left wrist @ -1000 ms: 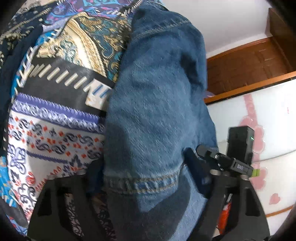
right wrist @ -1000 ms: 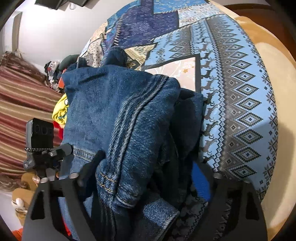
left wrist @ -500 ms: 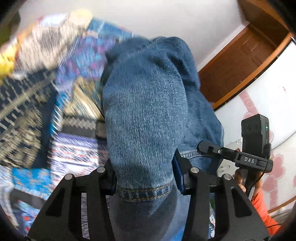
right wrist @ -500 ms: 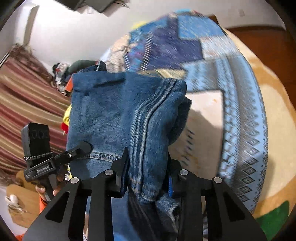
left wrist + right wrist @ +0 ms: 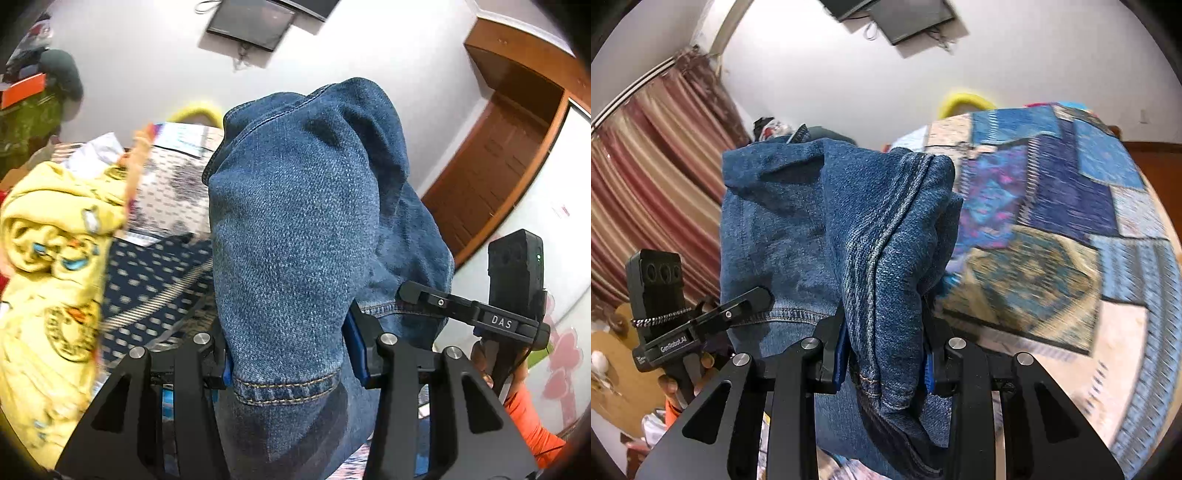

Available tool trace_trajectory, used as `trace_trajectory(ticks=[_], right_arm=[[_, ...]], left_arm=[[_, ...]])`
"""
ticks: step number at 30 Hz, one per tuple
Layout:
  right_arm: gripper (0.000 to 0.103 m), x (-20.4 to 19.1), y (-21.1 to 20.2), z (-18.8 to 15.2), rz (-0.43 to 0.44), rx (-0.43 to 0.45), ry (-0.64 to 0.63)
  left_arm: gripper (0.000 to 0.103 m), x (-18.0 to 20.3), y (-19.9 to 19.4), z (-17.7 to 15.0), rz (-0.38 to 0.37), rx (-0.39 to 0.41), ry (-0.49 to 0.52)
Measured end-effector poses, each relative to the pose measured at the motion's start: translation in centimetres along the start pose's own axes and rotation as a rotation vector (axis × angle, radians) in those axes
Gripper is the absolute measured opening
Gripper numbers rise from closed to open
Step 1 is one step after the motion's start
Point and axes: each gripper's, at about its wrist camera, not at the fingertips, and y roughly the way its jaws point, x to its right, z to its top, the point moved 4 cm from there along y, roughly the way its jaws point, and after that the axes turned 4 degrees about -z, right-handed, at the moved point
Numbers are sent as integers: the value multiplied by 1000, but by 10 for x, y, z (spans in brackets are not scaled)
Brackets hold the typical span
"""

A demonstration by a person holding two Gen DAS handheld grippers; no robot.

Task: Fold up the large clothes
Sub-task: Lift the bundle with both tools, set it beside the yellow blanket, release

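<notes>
Above the patchwork bedspread (image 5: 1052, 229), my left gripper (image 5: 291, 358) and right gripper (image 5: 886, 358) each pinch a hemmed edge of the jeans (image 5: 295, 229), held aloft; thick, heavy denim that looks limp, best gripped at its stitched seams.

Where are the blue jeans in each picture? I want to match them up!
Left wrist view: the jeans fill the middle, pinched at the hem by the left gripper.
Right wrist view: the jeans sit in the middle and left, pinched by the right gripper.
Shared landmark: the dark screen on the white wall, top middle in both.
</notes>
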Motion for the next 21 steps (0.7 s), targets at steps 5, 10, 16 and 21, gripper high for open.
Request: trace_trajectory(ticks=[5,10,16,21], right_arm=[[28,-8,65,10,17,-38,12],[28,9,139,7,-16,-108,55],[34,54,208,-20,-96,-186,85],[54,55,194,-30,-154,-163,23]], left_arm=[[46,-64,10,12,59,-30,-33],[47,-135,61,4,106,-112,-117],[72,-217,119,-44,262,-203,-217],[83,-212,105,-57,233,-156,-261]])
